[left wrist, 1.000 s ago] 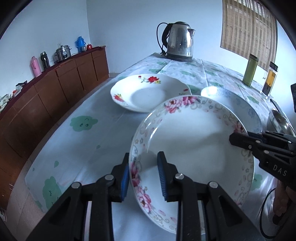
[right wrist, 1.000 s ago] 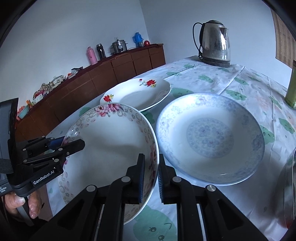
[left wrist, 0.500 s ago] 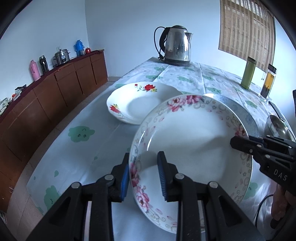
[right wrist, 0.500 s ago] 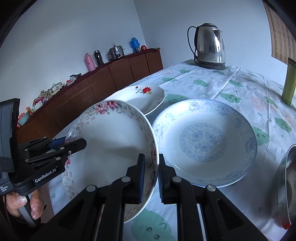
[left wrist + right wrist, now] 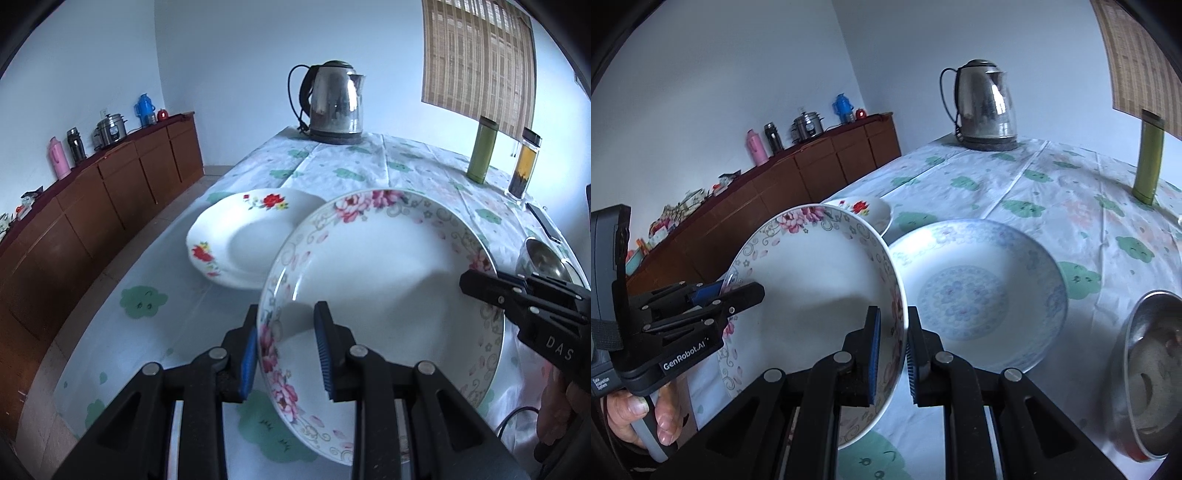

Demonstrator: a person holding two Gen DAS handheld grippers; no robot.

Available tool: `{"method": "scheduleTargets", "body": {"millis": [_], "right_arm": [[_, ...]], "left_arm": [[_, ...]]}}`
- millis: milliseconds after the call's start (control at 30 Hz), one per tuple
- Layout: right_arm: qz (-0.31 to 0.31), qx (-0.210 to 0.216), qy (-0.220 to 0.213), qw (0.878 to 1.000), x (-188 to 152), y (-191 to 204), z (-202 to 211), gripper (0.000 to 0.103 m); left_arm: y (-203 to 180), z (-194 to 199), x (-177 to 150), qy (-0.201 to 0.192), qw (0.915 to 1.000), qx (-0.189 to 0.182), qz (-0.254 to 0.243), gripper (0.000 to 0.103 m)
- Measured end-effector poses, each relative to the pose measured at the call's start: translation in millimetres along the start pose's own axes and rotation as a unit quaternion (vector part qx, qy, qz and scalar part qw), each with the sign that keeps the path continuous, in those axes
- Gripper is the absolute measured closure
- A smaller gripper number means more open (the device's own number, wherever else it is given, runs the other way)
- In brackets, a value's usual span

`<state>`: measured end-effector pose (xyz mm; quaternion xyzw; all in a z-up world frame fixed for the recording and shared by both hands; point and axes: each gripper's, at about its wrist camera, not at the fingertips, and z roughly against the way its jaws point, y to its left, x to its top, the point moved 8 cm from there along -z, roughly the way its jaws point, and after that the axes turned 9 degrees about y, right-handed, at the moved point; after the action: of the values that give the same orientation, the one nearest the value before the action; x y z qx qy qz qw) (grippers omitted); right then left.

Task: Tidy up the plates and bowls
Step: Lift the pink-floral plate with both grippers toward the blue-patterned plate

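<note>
Cloud-printed cloth covers the table (image 5: 332, 166), with a long wooden sideboard (image 5: 110, 192) along the wall behind. Left gripper (image 5: 284, 350): jaws closed to a narrow gap on the near rim of the pink-flowered plate (image 5: 369, 280), one blue pad inside the well and one beneath. Right gripper (image 5: 890, 350): jaws nearly closed, clamping the opposite rim of the same plate. Both hands thus carry the plate, tilted and clear of the cloth, just in front of the red-flowered plate (image 5: 251, 240) and just left of the blue-patterned plate (image 5: 975, 295), as the right wrist view shows it. Right of the blue-patterned plate, a steel bowl (image 5: 1148, 373) lies at the table edge. Beyond the blue-patterned plate stand the electric kettle (image 5: 336, 103) at the far end, a green flask (image 5: 482, 151) and a clear tea bottle (image 5: 524, 162).

Progress, as judged: early. No stack exists yet; the two other plates lie singly and the bowl stands apart. Remaining: set the carried plate onto one of them, gather the third, then place the bowl.

Count: plates, three; bowls, one; grippers, two; kettles, one.
</note>
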<state>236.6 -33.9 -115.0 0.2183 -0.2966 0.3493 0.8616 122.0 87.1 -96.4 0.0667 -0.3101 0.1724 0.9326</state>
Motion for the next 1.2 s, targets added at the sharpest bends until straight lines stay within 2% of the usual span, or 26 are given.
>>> {"method": "scheduleTargets", "body": {"millis": [1200], "right_arm": [[-0.043,-0.045,-0.036,0.997,13,-38,12,0.089]], "left_arm": [[-34,-10,27,-0.011,0.9994,-0.015,-0.028,0.077]]}}
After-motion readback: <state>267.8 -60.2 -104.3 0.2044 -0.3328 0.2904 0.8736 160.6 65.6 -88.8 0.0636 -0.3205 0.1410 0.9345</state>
